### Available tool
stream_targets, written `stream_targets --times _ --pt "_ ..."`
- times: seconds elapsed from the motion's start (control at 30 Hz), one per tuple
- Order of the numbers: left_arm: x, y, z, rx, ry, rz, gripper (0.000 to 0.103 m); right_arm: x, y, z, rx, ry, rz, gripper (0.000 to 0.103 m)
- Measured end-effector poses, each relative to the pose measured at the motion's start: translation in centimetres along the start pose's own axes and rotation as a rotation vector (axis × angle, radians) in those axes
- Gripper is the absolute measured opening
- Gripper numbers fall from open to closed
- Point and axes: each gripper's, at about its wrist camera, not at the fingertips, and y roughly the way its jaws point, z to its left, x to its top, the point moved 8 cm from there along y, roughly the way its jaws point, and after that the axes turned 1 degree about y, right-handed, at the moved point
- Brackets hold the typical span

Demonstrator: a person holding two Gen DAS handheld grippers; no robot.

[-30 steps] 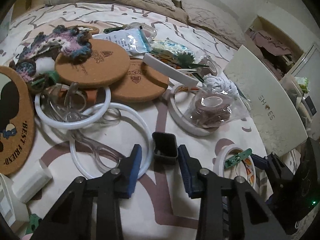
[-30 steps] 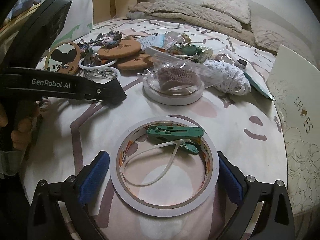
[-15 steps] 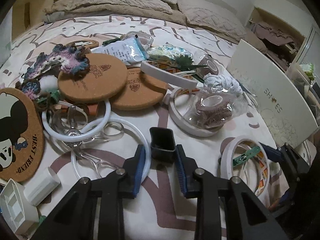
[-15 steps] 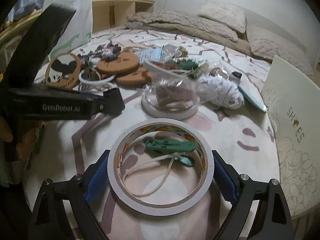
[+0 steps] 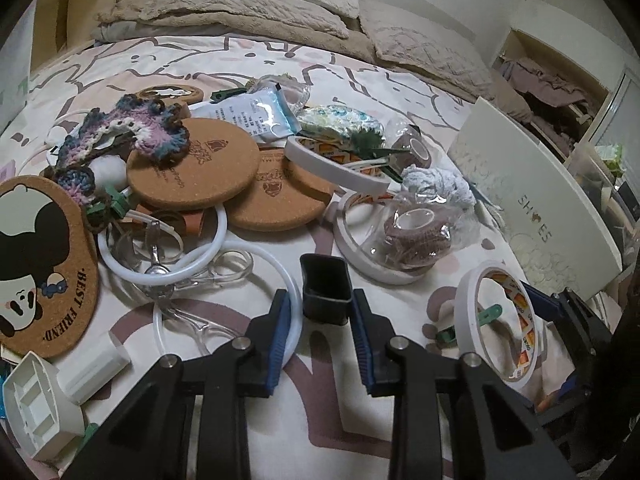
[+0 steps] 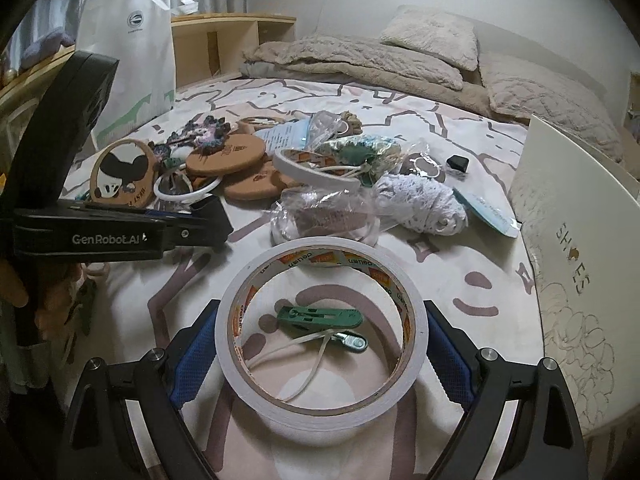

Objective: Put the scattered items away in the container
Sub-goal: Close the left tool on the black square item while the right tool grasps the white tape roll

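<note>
My left gripper (image 5: 322, 322) is shut on a small black square cup (image 5: 326, 288) and holds it just above the bedspread. My right gripper (image 6: 320, 344) is shut on a white tape roll (image 6: 320, 336) and holds it tilted, lifted off the bed; it also shows in the left wrist view (image 5: 500, 320). A green clip (image 6: 320, 317) with a white cord lies on the bed, seen through the roll. A white shoe box (image 6: 580, 248) stands at the right; its inside is hidden.
A pile lies further back on the bed: cork coasters (image 5: 192, 164), a crochet piece (image 5: 132, 132), white rings (image 5: 160, 248), another tape roll (image 5: 332, 160), bagged tape (image 5: 412, 232), white yarn (image 6: 424, 200). A white paper bag (image 6: 128, 60) stands at the left.
Both grippers have closed on their objects and risen. The black cup and the tape roll have come up off the bed; the green clip stayed on the bedspread.
</note>
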Motion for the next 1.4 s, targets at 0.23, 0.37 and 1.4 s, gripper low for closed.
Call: stream_targets --times 0.23,0.37,1.4 --pt "0.8 -1.2 -0.1 -0.009 -0.001 -0.036 0.029 1.1 -0.8 -1.2 -0.017 0.030 -0.035 0.094" --pt "1.0 -1.4 -0.3 -0.022 0.005 -0.041 0.029 1.2 -0.8 -1.4 -0.020 0.031 -0.036 0.094" --pt "0.3 1.0 -1.2 -0.006 0.055 -0.002 0.036 1.2 -1.1 -0.6 0.011 -0.003 -0.030 0.094"
